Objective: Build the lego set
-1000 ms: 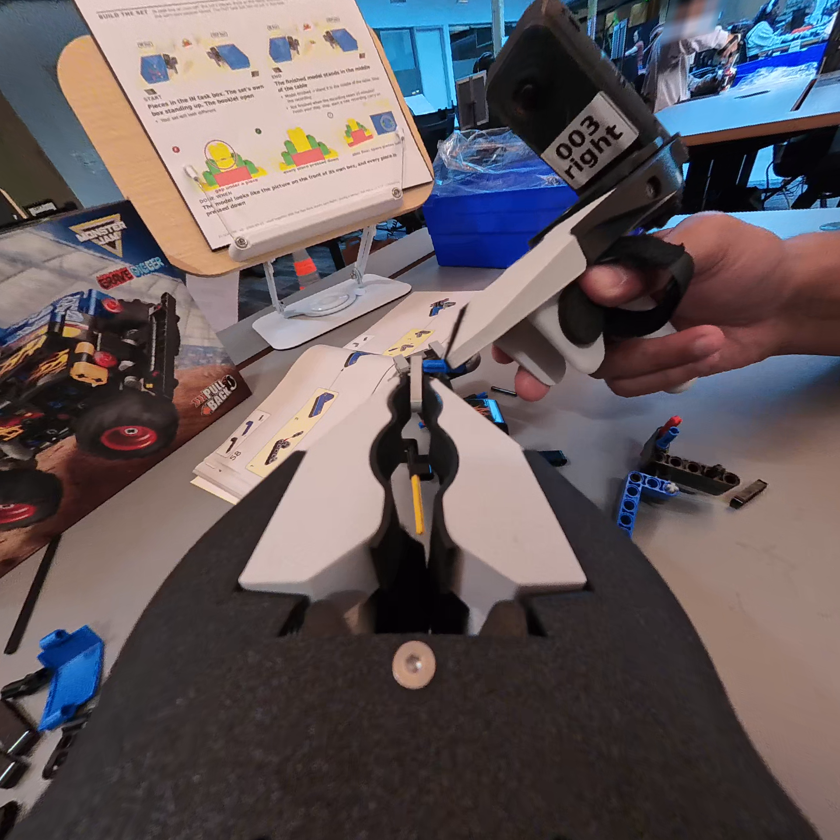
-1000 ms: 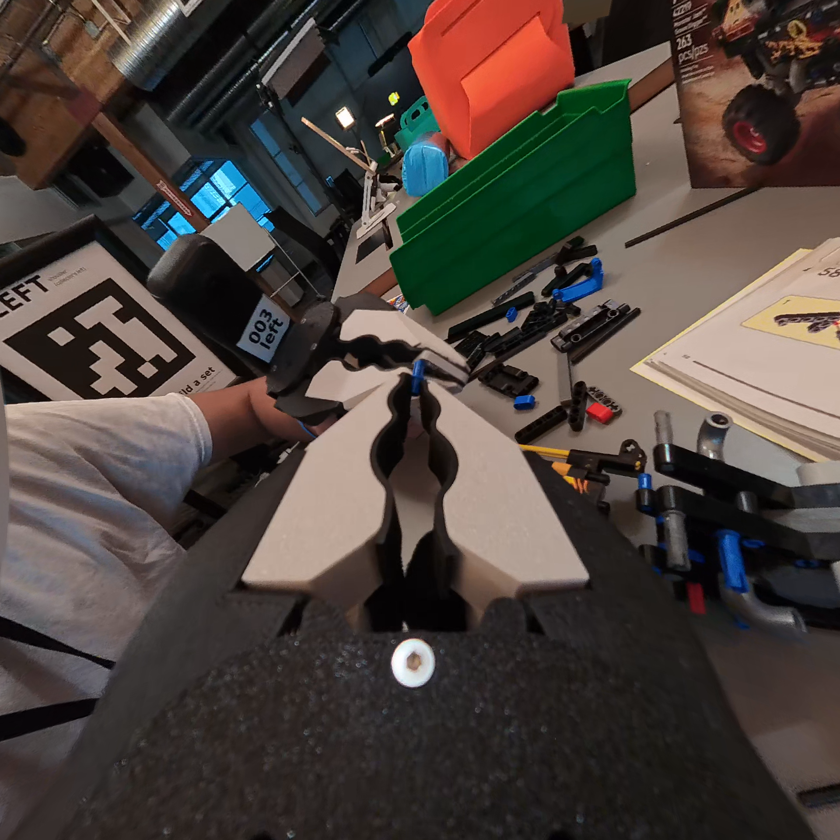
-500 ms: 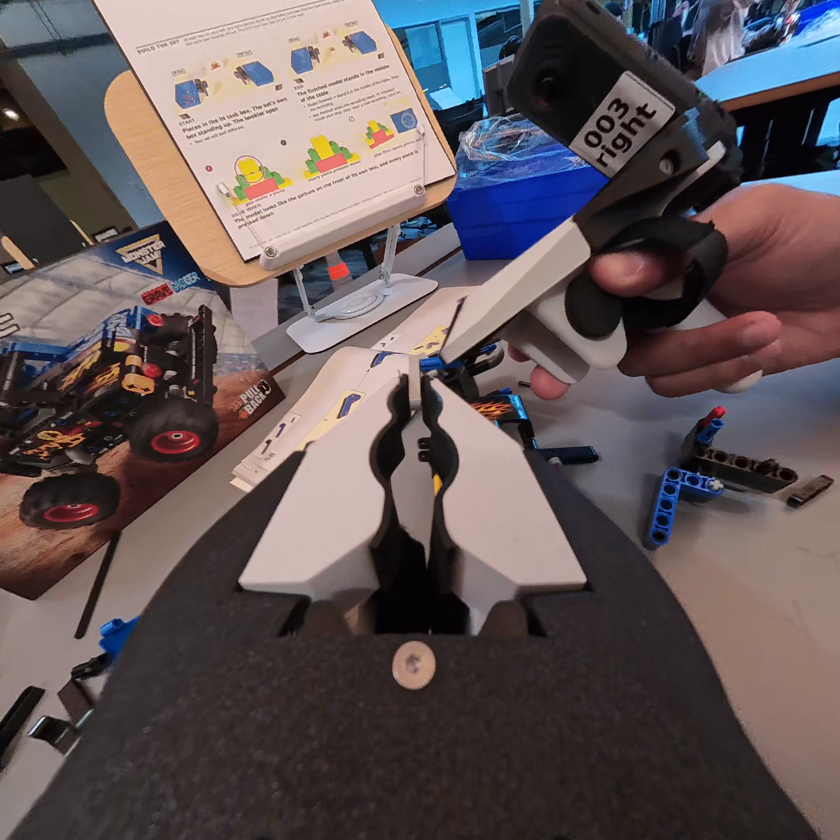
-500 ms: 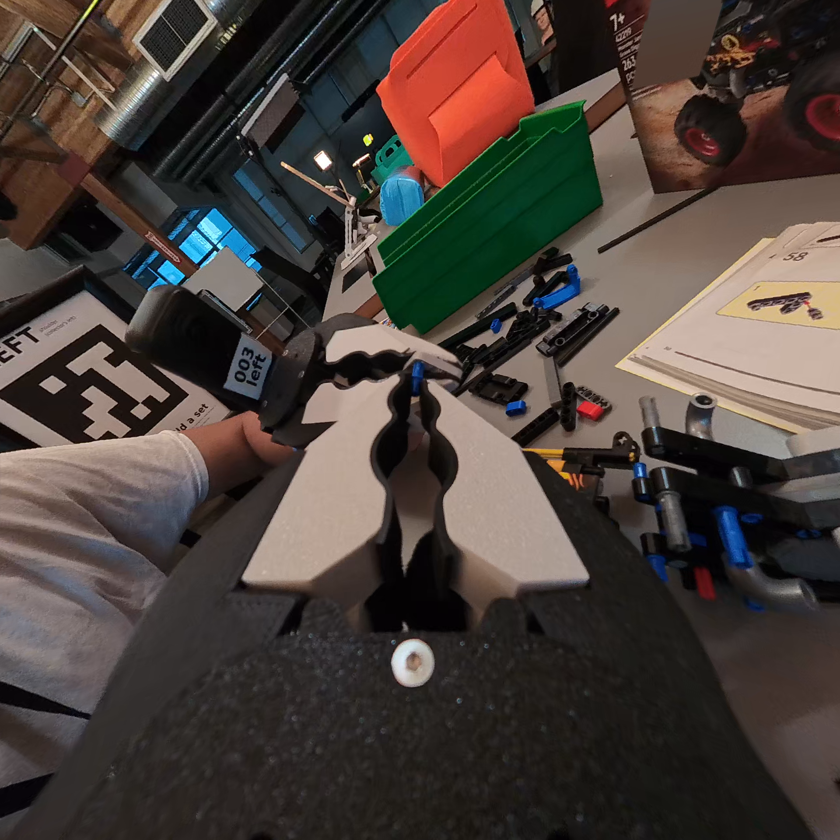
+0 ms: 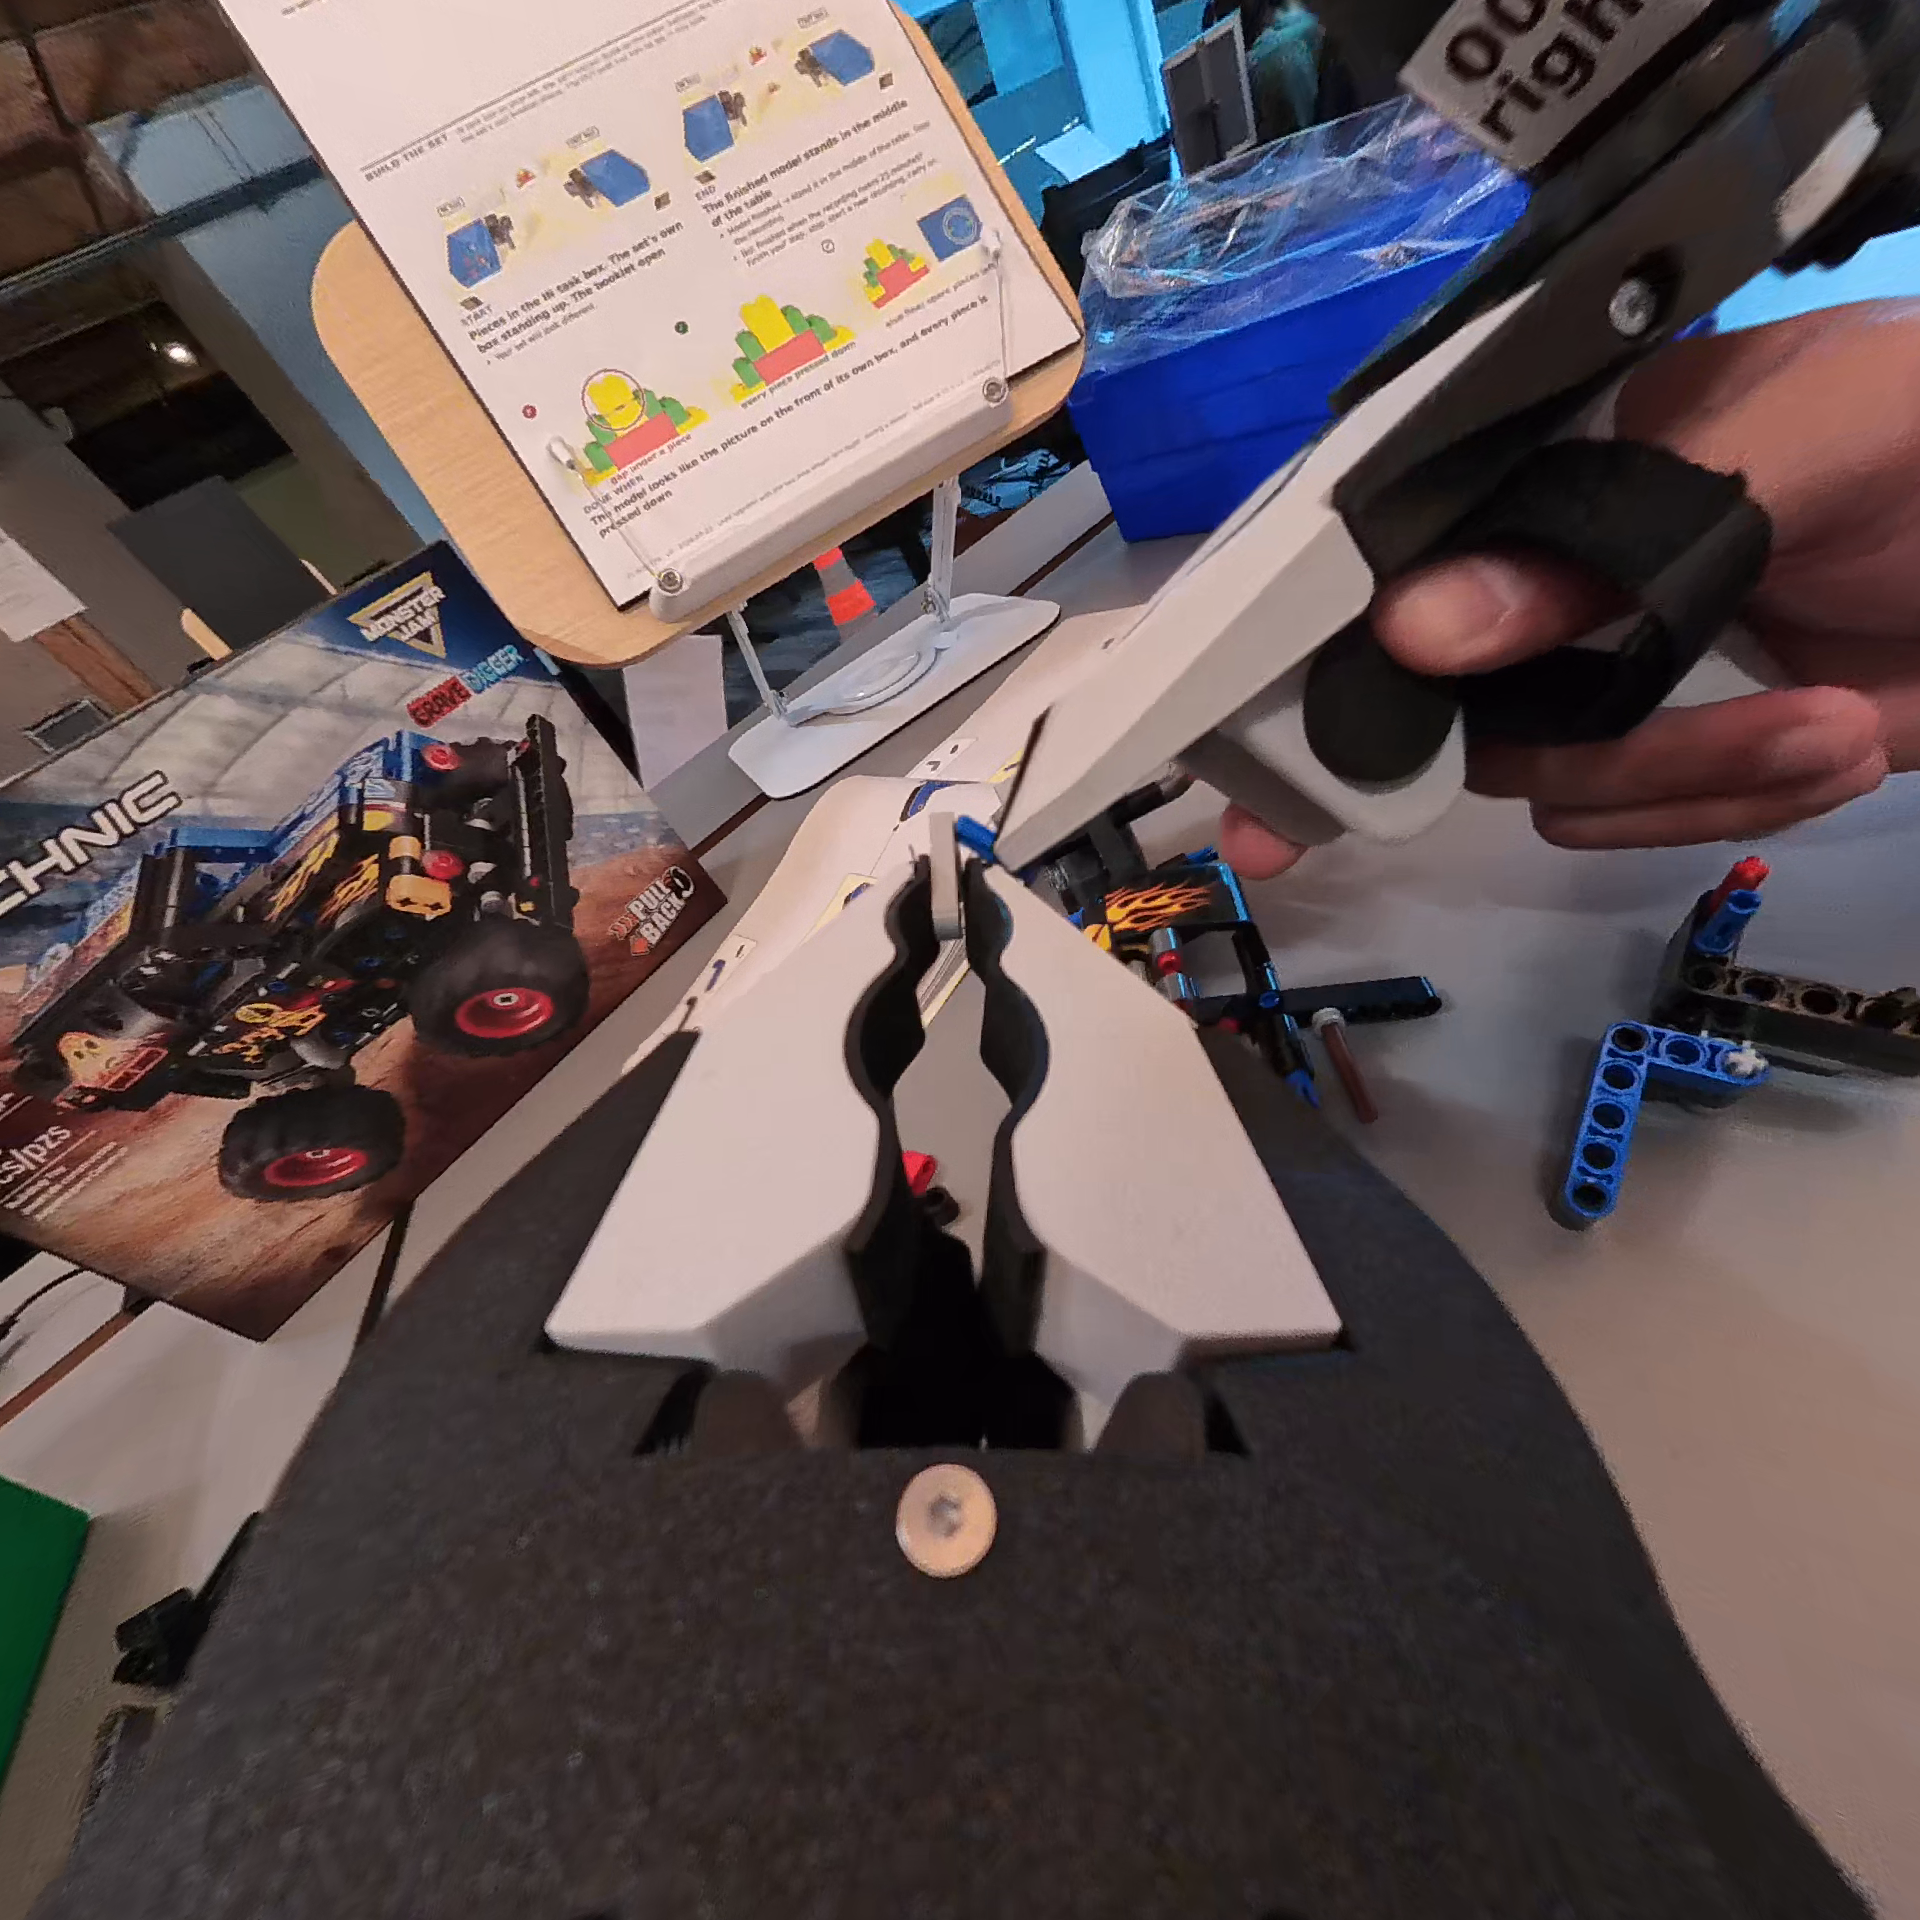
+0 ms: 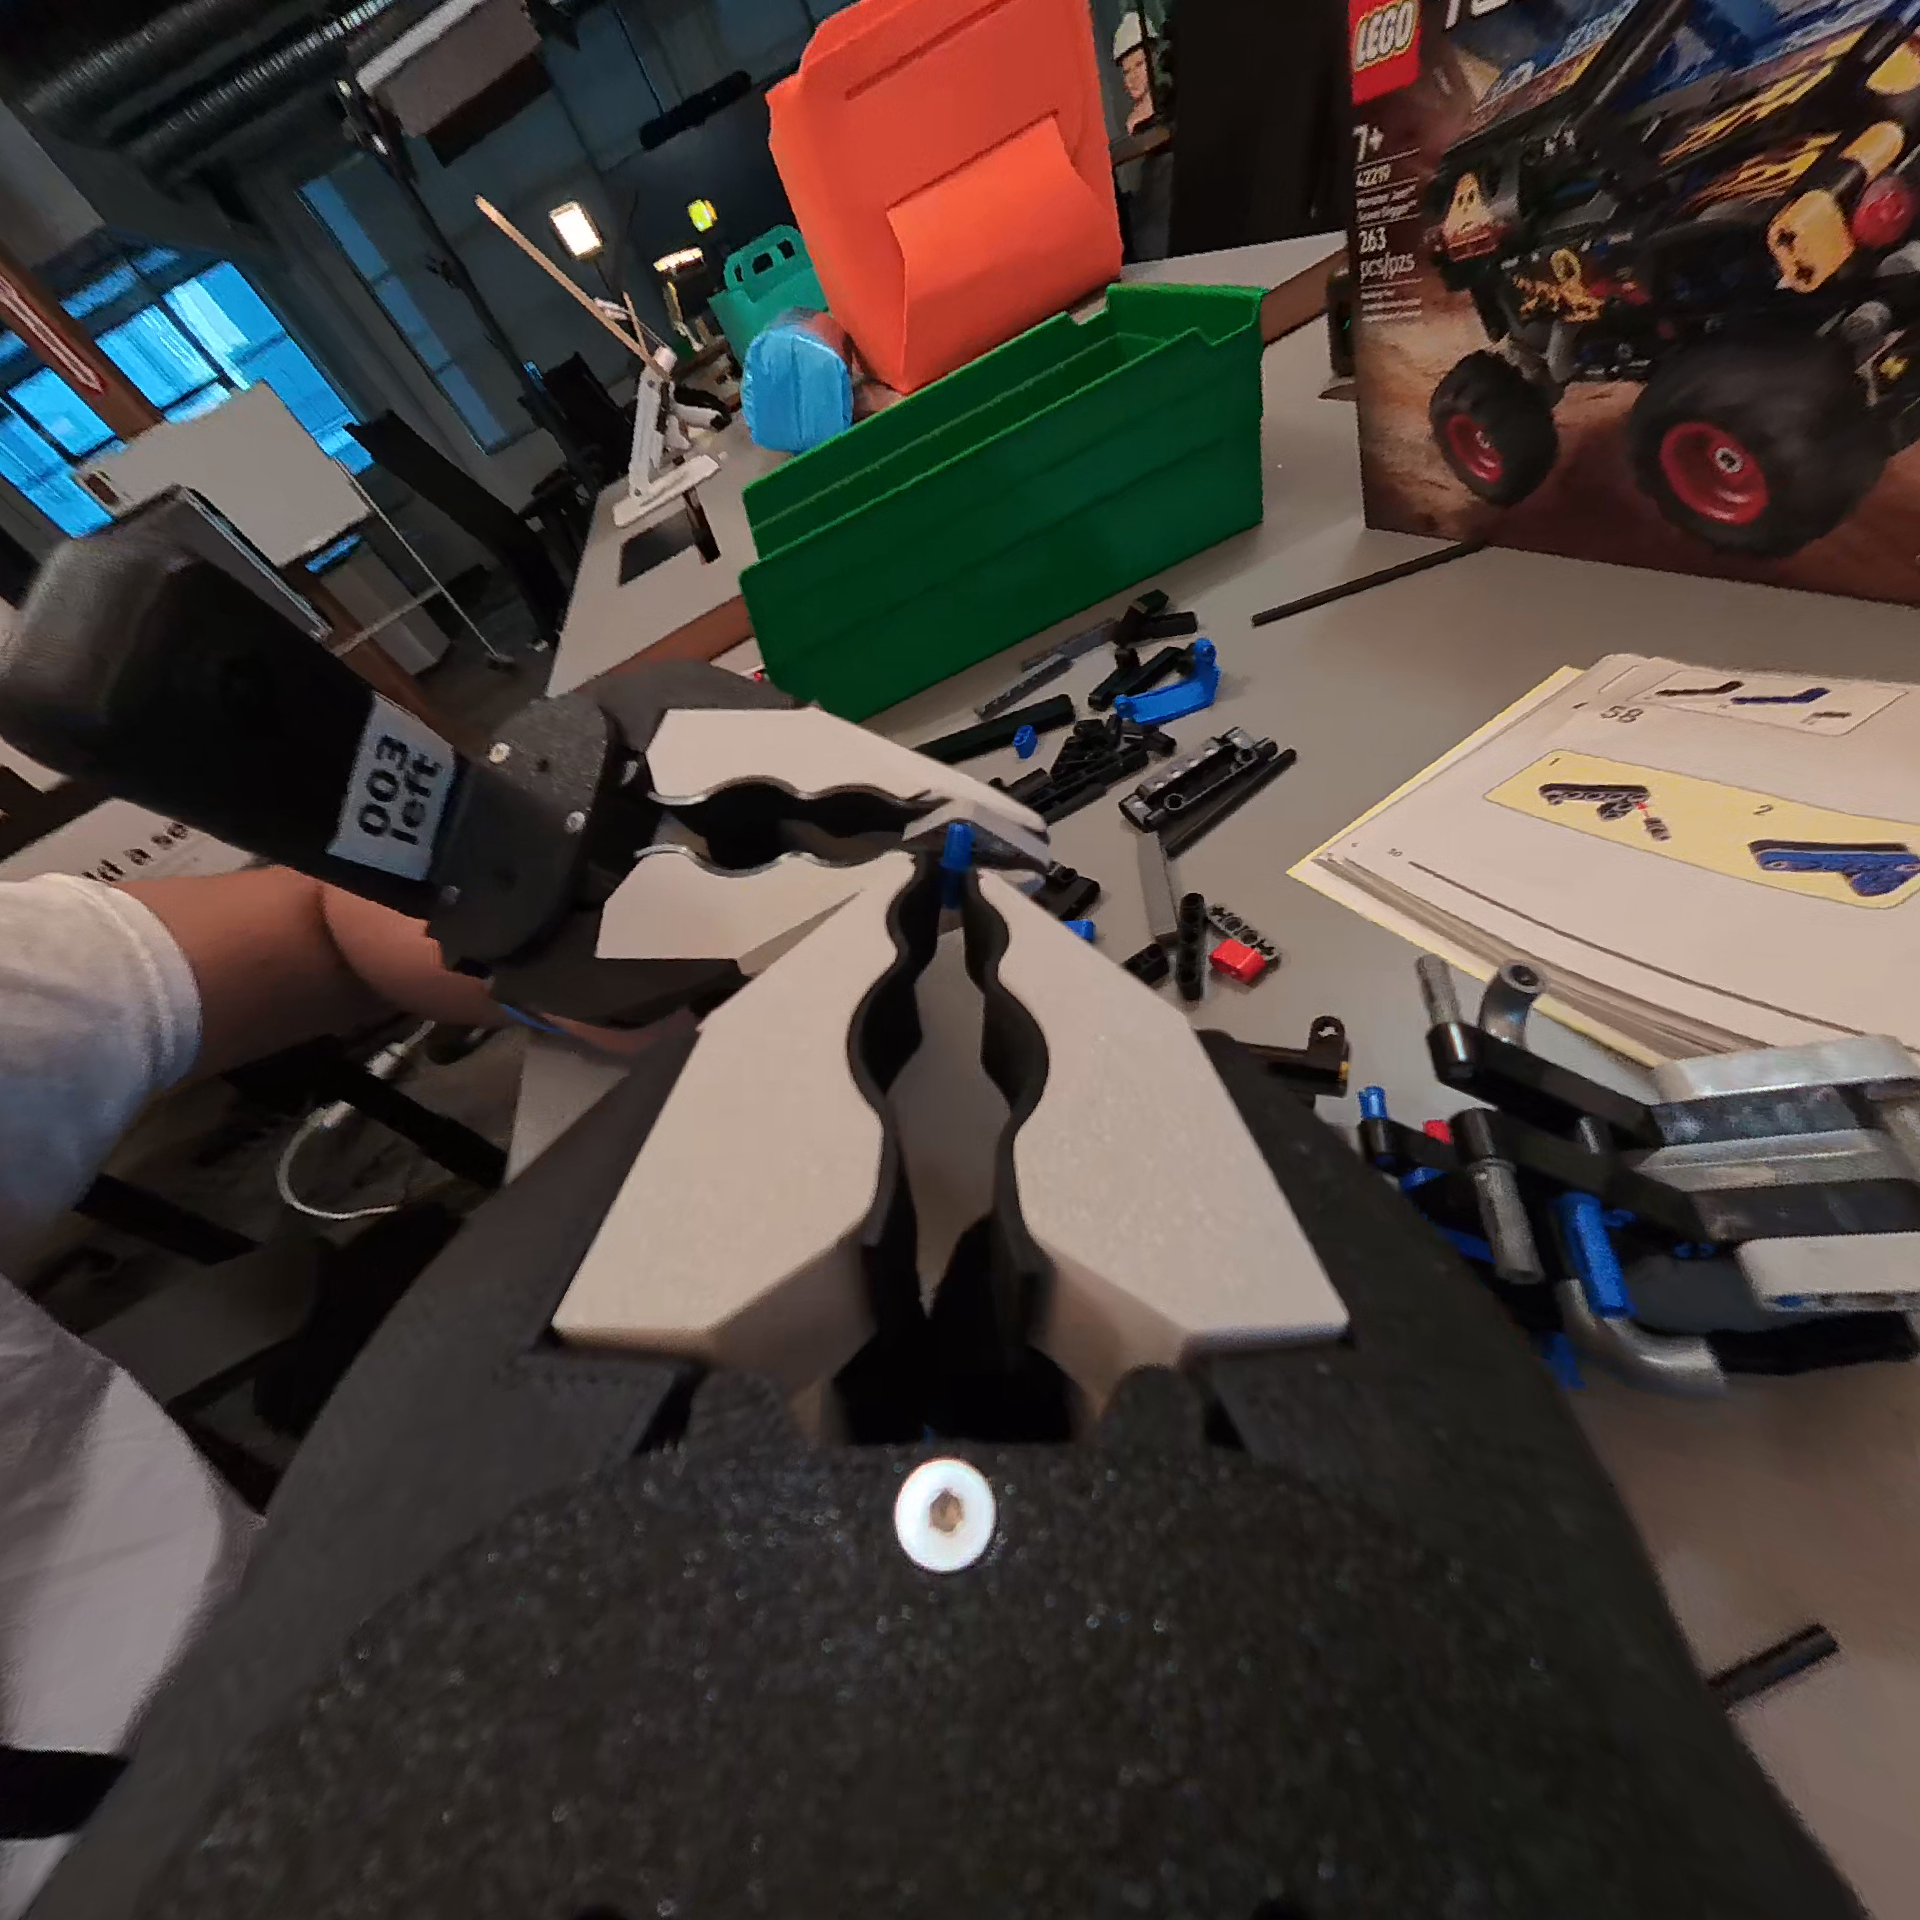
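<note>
My left gripper (image 5: 945, 883) is shut on a small light grey lego piece (image 5: 943, 881) held upright at its tips. My right gripper (image 6: 943, 878) is shut on a small blue pin (image 6: 954, 847). The two grippers meet tip to tip above the table. In the left wrist view the right gripper (image 5: 1013, 831) comes in from the upper right, and the blue pin (image 5: 971, 831) touches the grey piece. In the right wrist view the left gripper (image 6: 1013, 844) comes in from the left. A partly built black and blue model (image 6: 1662, 1174) lies on the table at the right.
The open booklet (image 6: 1662, 831) lies beyond the grippers. Loose black, blue and red pieces (image 6: 1122, 748) lie in front of a green bin (image 6: 1018, 499). The set's box (image 5: 291, 935), an instruction stand (image 5: 727, 312), a blue bin (image 5: 1247, 343) and a blue L-beam (image 5: 1621, 1101) surround the work area. The tips of both grippers are at nearly the same place.
Both grippers stay shut with tips together. The pair has shifted over the table and the right gripper now sits closer to the left camera. The blue pin stays against the grey piece.
</note>
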The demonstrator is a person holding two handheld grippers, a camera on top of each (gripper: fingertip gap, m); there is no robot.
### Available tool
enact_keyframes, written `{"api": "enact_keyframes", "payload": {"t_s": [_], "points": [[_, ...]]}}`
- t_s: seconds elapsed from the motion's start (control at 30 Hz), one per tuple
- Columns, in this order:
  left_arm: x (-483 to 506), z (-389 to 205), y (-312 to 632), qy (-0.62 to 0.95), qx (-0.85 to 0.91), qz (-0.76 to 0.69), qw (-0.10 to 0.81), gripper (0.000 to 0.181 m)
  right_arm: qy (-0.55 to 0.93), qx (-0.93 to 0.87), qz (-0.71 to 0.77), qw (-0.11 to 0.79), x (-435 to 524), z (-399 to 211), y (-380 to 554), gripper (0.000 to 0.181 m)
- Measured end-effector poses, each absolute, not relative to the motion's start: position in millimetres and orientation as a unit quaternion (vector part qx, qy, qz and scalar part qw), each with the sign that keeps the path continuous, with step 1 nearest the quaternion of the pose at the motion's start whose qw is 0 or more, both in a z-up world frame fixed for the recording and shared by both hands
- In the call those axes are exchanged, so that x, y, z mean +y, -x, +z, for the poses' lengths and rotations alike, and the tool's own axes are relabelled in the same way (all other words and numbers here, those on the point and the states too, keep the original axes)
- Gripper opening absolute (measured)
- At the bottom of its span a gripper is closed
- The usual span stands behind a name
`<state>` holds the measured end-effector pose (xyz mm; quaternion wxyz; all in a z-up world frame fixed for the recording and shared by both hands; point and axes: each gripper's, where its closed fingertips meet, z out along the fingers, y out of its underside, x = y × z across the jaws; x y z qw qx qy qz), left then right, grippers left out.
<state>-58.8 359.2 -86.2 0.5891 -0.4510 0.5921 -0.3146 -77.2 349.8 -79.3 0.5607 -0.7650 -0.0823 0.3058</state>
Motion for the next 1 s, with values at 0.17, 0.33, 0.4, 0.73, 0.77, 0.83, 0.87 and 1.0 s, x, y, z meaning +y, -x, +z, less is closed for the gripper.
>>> {"api": "enact_keyframes", "payload": {"t_s": [0.17, 0.33, 0.4, 0.73, 0.77, 0.83, 0.87, 1.0], "points": [[359.5, -85.7, 59.6, 0.432, 0.605, -0.280, 0.608, 0.002, 0.780, -0.119, 0.231, 0.569, 350.0, -80.6, 75.6, 0.003], [362.1, -94.2, 58.6, 0.383, 0.640, -0.184, 0.640, 0.002, 0.810, -0.161, 0.147, 0.544, 347.6, -90.9, 70.0, 0.003], [362.0, -96.8, 58.3, 0.359, 0.650, -0.145, 0.653, 0.002, 0.821, -0.173, 0.119, 0.531, 346.7, -96.0, 68.7, 0.003], [358.0, -94.6, 59.3, 0.302, 0.660, -0.067, 0.685, 0.002, 0.816, -0.235, 0.020, 0.528, 342.2, -98.7, 66.8, 0.003], [358.0, -94.3, 59.6, 0.302, 0.660, -0.067, 0.685, 0.002, 0.813, -0.242, 0.009, 0.530, 342.3, -98.2, 66.5, 0.003], [357.6, -93.5, 60.1, 0.305, 0.659, -0.075, 0.683, 0.002, 0.810, -0.245, 0.002, 0.533, 342.2, -97.1, 67.4, 0.003], [357.8, -92.8, 60.4, 0.310, 0.658, -0.084, 0.681, 0.002, 0.809, -0.244, 0.002, 0.535, 342.4, -96.3, 67.5, 0.003], [360.6, -93.0, 60.4, 0.342, 0.655, -0.123, 0.663, 0.002, 0.802, -0.238, 0.006, 0.548, 343.3, -92.3, 67.0, 0.003]]}}
